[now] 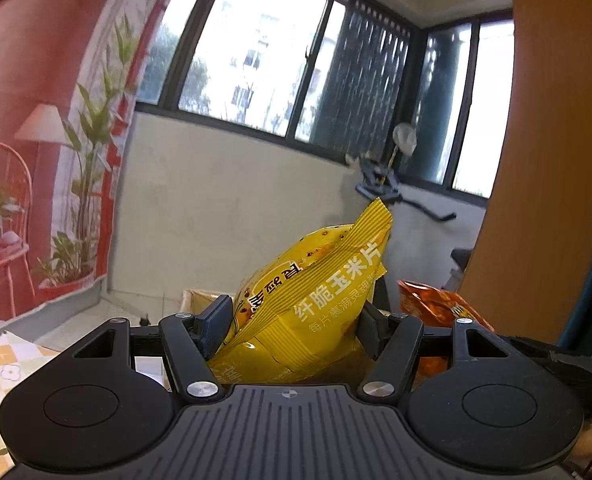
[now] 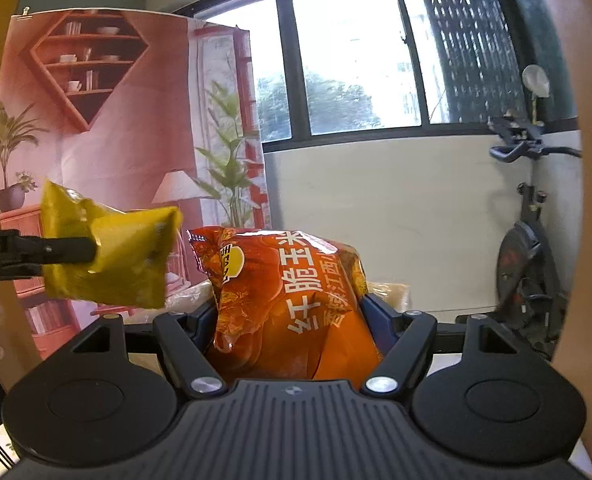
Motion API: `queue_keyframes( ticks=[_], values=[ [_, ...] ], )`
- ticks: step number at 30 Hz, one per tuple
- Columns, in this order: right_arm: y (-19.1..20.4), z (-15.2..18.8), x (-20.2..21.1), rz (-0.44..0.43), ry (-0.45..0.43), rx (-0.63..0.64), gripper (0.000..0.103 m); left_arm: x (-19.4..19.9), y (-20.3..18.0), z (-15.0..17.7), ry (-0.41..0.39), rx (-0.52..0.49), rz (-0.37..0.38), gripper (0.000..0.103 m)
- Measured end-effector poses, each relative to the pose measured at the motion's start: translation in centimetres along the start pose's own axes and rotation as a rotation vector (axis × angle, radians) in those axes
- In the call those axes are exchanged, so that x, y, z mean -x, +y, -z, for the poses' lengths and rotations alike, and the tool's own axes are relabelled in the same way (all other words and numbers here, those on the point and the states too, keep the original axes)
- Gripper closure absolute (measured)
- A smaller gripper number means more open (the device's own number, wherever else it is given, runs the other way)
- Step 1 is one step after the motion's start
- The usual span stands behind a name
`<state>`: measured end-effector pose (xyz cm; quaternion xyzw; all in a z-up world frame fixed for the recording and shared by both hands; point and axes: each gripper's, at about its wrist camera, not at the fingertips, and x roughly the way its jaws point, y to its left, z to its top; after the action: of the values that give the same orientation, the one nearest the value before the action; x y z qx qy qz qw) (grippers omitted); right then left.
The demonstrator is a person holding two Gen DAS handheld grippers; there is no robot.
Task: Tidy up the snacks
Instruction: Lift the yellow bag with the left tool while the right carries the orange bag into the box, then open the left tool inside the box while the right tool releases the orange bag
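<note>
Only R view shows exercise bike (image 2: 531,272); L tongs (image 1: 296,320) clamp yellow bag (image 1: 307,300), R tongs (image 2: 292,316) clamp orange bag (image 2: 292,304).

Each wrist camera looked level along its own tongs from close behind, toward the window (image 1: 264,52) wall, and both views shared the yellow bag (image 1: 311,300), orange bag (image 2: 292,304), backdrop (image 2: 108,140) and exercise bike (image 2: 531,248).

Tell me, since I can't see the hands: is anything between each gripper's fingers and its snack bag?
Nothing visible: the left gripper is clamped directly on the yellow corn chip bag, the right gripper on the orange corn chip bag.
</note>
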<state>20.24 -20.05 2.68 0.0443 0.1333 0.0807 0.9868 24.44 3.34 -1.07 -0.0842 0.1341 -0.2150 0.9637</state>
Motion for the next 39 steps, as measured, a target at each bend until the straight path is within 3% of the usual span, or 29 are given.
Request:
queue_keyframes(
  ticks=[8, 12, 16, 23, 30, 39],
  values=[
    [-1.2, -0.1, -5.8, 0.029, 0.097, -0.062, 0.029, -5.1, 0.3, 0.4, 0.129, 0.0, -0.04, 0.035],
    [-0.3, 0.2, -7.1, 0.026, 0.117, -0.009, 0.029, -6.4, 0.1, 1.1, 0.195, -0.039, -0.065, 0.035],
    [0.0, 0.3, -8.2, 0.018, 0.147, 0.014, 0.028, -7.0, 0.8, 1.4, 0.244, -0.006, -0.065, 0.035],
    [-0.6, 0.3, -9.2, -0.026, 0.182, -0.074, 0.027, -6.6, 1.5, 1.1, 0.278, 0.001, -0.07, 0.035],
    [-1.3, 1.3, -9.6, 0.025, 0.242, -0.124, 0.025, -6.6, 0.9, 0.7, 0.285, -0.033, -0.07, 0.032],
    [-1.6, 1.3, -7.4, 0.06, 0.204, -0.125, 0.024, -5.2, 0.8, 0.1, 0.268, -0.04, -0.078, 0.03]
  ],
)
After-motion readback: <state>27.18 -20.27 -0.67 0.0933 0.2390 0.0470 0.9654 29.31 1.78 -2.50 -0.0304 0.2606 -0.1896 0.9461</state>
